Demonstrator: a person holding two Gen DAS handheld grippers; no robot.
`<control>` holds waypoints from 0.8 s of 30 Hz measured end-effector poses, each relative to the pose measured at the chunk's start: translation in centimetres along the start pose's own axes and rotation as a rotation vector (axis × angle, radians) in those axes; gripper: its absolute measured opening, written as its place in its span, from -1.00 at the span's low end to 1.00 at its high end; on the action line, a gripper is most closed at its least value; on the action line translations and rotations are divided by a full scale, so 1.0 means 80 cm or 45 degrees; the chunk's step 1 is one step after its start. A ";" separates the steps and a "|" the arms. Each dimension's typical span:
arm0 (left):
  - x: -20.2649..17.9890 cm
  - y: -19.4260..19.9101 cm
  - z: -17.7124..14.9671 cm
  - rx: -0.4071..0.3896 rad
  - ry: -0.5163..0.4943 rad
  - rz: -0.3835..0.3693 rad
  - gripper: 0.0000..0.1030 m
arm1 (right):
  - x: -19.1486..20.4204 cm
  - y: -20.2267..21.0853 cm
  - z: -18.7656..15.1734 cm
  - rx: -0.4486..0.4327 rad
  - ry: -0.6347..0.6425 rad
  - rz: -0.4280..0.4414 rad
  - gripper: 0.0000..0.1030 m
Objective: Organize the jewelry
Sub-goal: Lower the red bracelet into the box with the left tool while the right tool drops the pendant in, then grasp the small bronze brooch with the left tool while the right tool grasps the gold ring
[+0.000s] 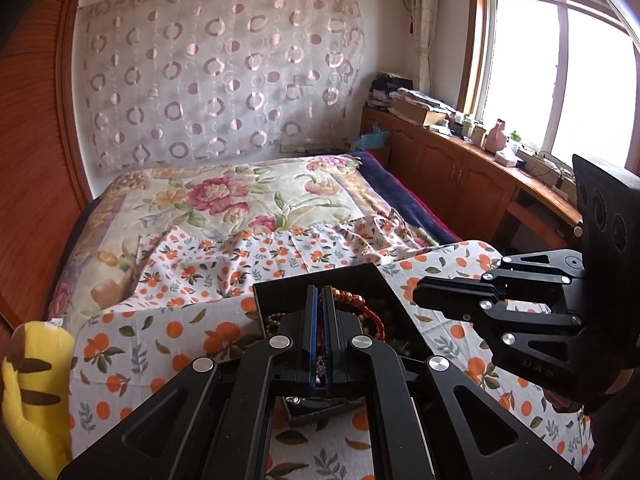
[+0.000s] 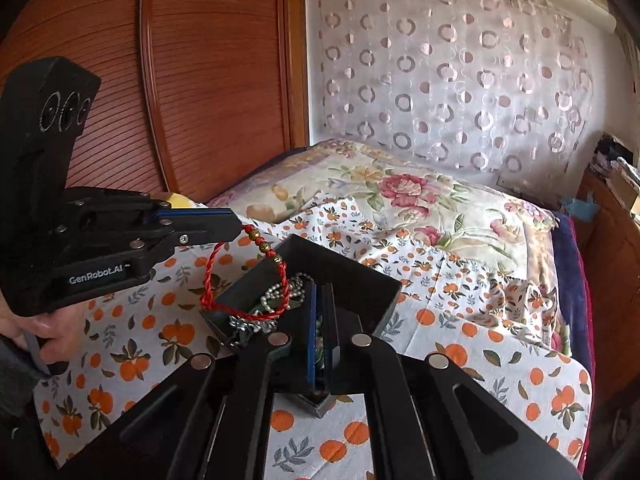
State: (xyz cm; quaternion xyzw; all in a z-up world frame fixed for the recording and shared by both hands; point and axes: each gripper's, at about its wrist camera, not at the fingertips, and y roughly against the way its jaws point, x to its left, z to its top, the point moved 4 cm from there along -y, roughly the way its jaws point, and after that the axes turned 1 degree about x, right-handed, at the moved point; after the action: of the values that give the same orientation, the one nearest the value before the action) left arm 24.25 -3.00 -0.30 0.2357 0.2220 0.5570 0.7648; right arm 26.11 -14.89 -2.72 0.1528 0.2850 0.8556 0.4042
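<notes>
A black jewelry box [image 1: 340, 276] [image 2: 340, 272] sits on the orange-print cloth and holds a tangle of bead strings and chains. My left gripper [image 1: 321, 300] [image 2: 236, 222] is shut on a red cord bracelet [image 2: 248, 280] with gold beads; the bracelet hangs from its tips over the box's left edge. The red cord also shows in the left wrist view [image 1: 370, 316]. My right gripper [image 2: 321, 300] [image 1: 416, 294] is shut, tips down inside the box over the silver chains [image 2: 276, 292]; I cannot tell whether it grips anything.
The orange-print cloth [image 2: 460, 320] covers a bed with a floral quilt [image 1: 240, 196]. A yellow plush [image 1: 32, 384] lies at the left. A wooden wardrobe [image 2: 180, 80] stands left, low cabinets [image 1: 460, 172] with clutter under the window right.
</notes>
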 end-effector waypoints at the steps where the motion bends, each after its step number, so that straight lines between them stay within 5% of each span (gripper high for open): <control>1: 0.000 -0.003 0.000 0.005 0.000 0.001 -0.97 | -0.002 0.002 -0.002 -0.001 -0.005 -0.003 -0.91; 5: -0.004 -0.007 -0.002 0.016 -0.001 -0.012 -0.94 | -0.009 0.016 -0.014 -0.001 -0.027 -0.009 -0.91; 8: -0.007 -0.001 -0.009 0.014 -0.005 -0.027 -0.72 | -0.011 0.030 -0.035 0.012 -0.049 -0.019 -0.89; 12: -0.013 0.015 -0.038 0.036 -0.019 -0.055 -0.68 | -0.009 0.042 -0.079 0.069 -0.077 -0.022 -0.44; 24: -0.028 0.026 -0.134 0.195 -0.071 -0.074 -0.68 | 0.014 0.035 -0.178 0.271 -0.078 -0.030 -0.44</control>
State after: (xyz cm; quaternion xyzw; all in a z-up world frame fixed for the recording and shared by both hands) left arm 15.63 -3.41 -7.36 0.3023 0.2492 0.5093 0.7663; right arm 16.67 -20.65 -12.24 0.2174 0.3635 0.8106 0.4043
